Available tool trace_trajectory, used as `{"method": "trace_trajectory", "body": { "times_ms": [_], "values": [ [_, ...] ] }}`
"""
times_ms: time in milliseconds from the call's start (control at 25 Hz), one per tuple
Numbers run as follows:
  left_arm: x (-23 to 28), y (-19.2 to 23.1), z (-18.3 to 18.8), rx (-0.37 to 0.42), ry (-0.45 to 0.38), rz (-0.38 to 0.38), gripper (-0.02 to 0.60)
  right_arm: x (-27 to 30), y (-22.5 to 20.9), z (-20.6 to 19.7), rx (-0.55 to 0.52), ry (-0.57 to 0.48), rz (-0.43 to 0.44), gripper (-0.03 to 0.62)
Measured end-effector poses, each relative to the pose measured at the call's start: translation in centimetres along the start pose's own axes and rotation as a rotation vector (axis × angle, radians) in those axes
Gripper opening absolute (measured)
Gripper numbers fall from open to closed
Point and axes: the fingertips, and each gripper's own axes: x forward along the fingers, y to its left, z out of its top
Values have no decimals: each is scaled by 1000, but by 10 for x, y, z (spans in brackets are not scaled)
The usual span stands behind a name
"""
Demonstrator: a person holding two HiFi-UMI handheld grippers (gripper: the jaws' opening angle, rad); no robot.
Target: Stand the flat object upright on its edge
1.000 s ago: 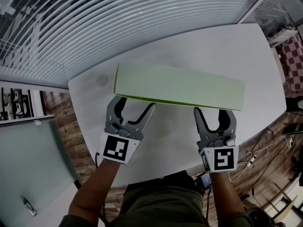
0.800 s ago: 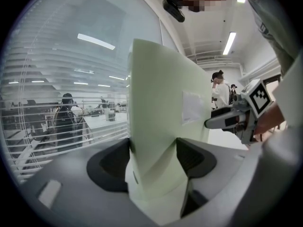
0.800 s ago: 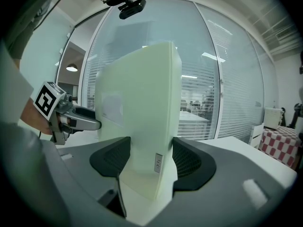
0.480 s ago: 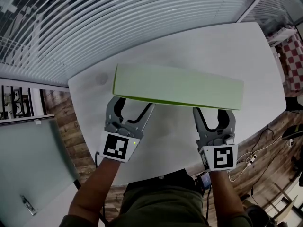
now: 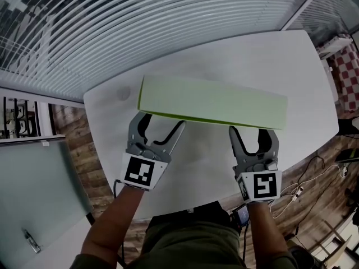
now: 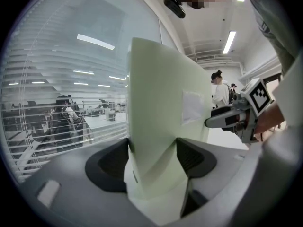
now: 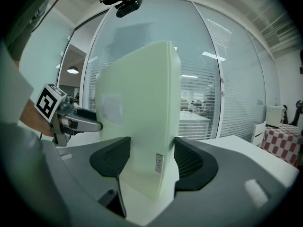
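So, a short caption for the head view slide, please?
Left gripper and right gripper hold the pale green flat box by its near edge, at a white table.

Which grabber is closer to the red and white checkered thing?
Right. The right gripper holds the green box at the end nearer the checkered thing; the left gripper holds the opposite end, farther away.

My left gripper (image 6: 154, 157) holds a pale green board (image 6: 158, 93) between its two dark jaws, which press on both of its faces. The board stands upright before me and has a small white label (image 6: 191, 107) on its right face. Further along, the right gripper (image 6: 212, 122) meets the board above a white table (image 6: 225, 138). Window blinds (image 6: 42, 126) are on the left.
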Motion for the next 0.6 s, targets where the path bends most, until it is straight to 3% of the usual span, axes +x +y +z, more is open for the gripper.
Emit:
{"method": "trace_trajectory", "body": {
  "times_ms": [600],
  "values": [
    [-7, 3, 0, -9, 5, 7, 298, -5, -1, -3, 16, 2, 5, 281]
  ]
}}
